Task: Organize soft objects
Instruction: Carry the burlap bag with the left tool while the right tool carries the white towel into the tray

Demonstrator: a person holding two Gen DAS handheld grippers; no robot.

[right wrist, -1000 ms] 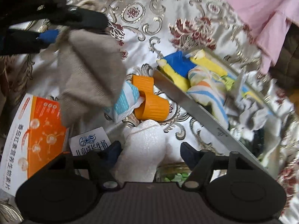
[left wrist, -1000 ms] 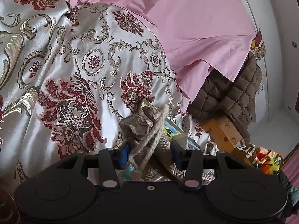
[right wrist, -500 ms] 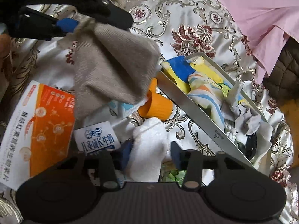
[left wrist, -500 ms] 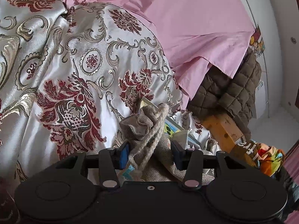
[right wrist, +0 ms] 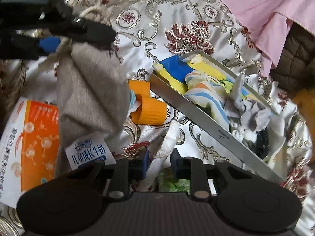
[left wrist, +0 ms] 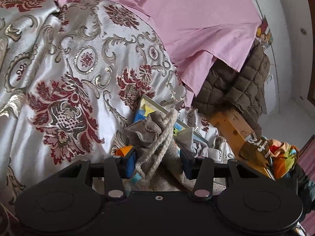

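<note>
On floral satin bedspread (left wrist: 59, 78), left tongs (left wrist: 157, 162) pinching burlap pouch (left wrist: 151, 129), right tongs (right wrist: 158, 164) closing on white cloth (right wrist: 169, 139), pink sheet (left wrist: 196, 19) behind.

A silver damask bedspread (left wrist: 65, 78) with maroon flowers covers the bed, a pink sheet (left wrist: 196, 25) lying over its far part. A brown quilted jacket (left wrist: 240, 86) hangs beyond the edge — above a wooden beam (left wrist: 230, 125). On the spread: an orange-and-white box (right wrist: 29, 137), a milk carton (right wrist: 88, 153) and an orange plastic cap (right wrist: 147, 108).
</note>
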